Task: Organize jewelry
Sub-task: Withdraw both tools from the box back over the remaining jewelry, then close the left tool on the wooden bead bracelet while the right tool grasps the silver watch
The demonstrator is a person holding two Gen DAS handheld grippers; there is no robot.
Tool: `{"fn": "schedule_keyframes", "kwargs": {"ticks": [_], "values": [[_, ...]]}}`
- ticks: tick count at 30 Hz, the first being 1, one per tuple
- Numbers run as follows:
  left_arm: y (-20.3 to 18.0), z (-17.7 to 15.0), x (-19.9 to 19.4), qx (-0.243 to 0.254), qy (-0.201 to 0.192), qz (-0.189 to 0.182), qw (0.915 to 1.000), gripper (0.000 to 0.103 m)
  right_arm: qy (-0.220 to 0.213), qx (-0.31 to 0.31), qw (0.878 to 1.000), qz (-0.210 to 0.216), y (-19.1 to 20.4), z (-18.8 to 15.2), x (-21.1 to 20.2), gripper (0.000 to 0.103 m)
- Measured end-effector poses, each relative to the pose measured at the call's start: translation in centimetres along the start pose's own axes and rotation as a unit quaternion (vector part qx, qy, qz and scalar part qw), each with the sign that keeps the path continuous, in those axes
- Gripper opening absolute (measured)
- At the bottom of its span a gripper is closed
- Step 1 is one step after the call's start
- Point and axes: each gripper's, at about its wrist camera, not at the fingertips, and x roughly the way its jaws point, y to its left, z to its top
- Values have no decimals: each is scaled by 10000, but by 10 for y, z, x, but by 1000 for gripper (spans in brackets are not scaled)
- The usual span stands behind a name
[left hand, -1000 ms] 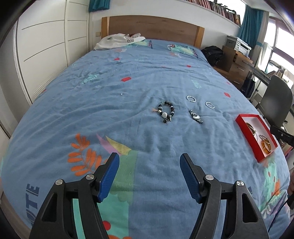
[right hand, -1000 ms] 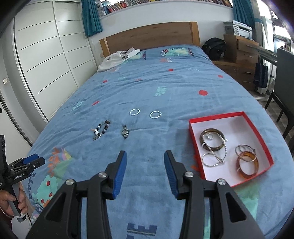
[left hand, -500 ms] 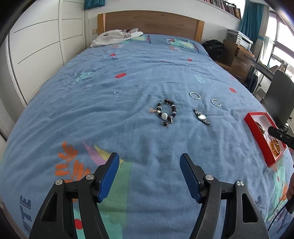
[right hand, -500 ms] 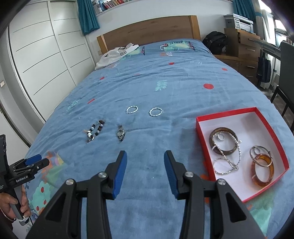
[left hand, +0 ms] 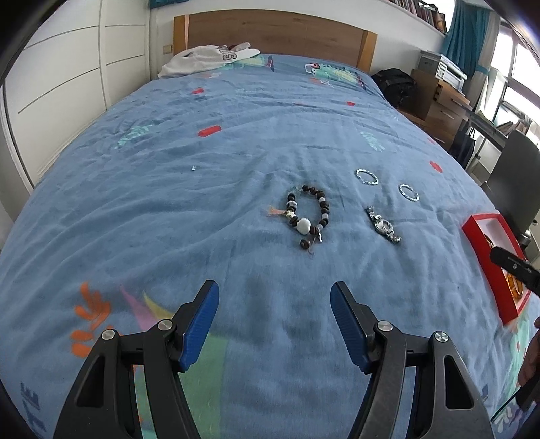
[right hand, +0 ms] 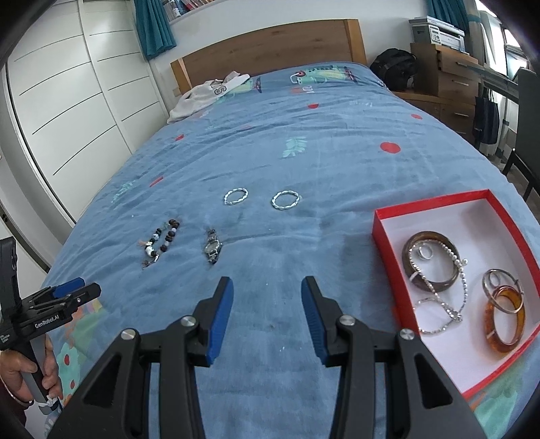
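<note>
At frame centre the watch (left hand: 383,225) lay lengthwise from upper left to lower right; my left gripper (left hand: 274,324) hung tilted downward, open and empty.

A bed (left hand: 236,141) with a blue patterned cover is backed by a wooden headboard (right hand: 270,47). White wardrobes (right hand: 67,94) are seen along one side. A wooden dresser (right hand: 445,77) with a printer (right hand: 435,30), teal curtains (right hand: 155,23) and a dark chair (left hand: 516,175) are lit by daylight.
</note>
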Motion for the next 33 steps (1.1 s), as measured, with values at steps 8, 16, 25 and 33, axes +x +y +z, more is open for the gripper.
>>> {"fn": "schedule_keyframes", "kwargs": {"ticks": [8, 16, 25, 33], "values": [[7, 12, 22, -78, -42, -64, 9999, 70, 41, 18, 10000, -34, 3, 2, 20, 41], [6, 17, 32, -63, -48, -152, 9999, 74, 69, 71, 9999, 24, 3, 1, 37, 41], [-5, 28, 49, 26, -47, -280, 9996, 76, 33, 153, 9998, 80, -1, 7, 55, 41], [-17, 42, 66, 222, -57, -295, 9993, 76, -39, 144, 9998, 102, -1, 20, 68, 41]]}}
